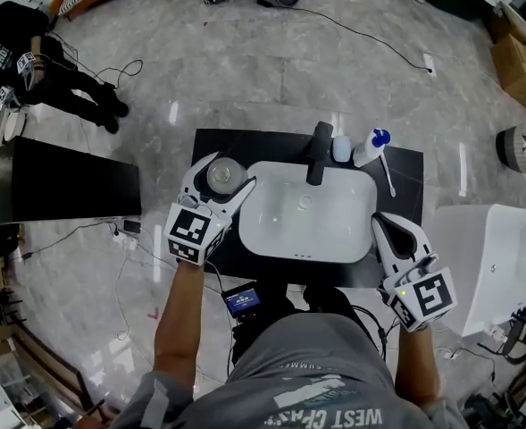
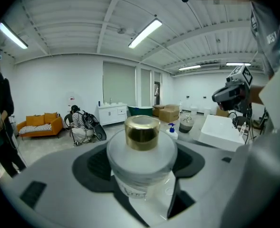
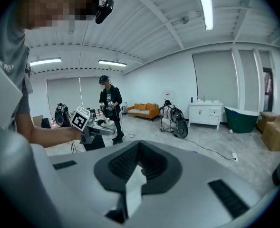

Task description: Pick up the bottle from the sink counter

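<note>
Here, left gripper (image 1: pixel 228 173) clasps a round frosted-glass, gold-capped bottle (image 2: pixel 140 156).

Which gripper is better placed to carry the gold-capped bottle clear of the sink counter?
Left. The left gripper grips the bottle; the right gripper is empty, jaws together, across the sink.

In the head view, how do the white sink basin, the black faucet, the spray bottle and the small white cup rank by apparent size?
1. white sink basin
2. black faucet and spray bottle, about alike, so not ranked between them
3. small white cup
</note>
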### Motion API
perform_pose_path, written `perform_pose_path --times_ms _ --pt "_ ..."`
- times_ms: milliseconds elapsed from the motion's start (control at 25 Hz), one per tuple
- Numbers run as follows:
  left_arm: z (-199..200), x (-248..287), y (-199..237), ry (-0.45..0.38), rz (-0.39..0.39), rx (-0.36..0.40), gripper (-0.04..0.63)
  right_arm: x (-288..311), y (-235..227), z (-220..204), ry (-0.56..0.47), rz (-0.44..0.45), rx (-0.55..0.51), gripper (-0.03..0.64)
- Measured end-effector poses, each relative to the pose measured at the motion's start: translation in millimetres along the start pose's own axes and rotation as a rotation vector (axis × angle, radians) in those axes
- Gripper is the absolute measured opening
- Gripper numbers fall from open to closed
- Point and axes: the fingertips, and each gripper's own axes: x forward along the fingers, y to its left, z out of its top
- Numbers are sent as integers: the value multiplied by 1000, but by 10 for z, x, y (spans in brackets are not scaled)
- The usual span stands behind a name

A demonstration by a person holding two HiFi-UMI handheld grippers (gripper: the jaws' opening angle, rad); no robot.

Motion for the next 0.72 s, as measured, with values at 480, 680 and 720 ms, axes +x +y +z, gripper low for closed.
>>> perform_pose_path --times_ms 480,680,720 --pt "576 -743 -563 -48 6 7 334 -180 114 373 -132 73 -105 2" --pt "780 -976 -777 -75 15 47 334 -305 155 400 -146 79 -153 0" --pt "817 -1011 -807 -80 18 54 334 -326 165 408 -151 82 -154 0"
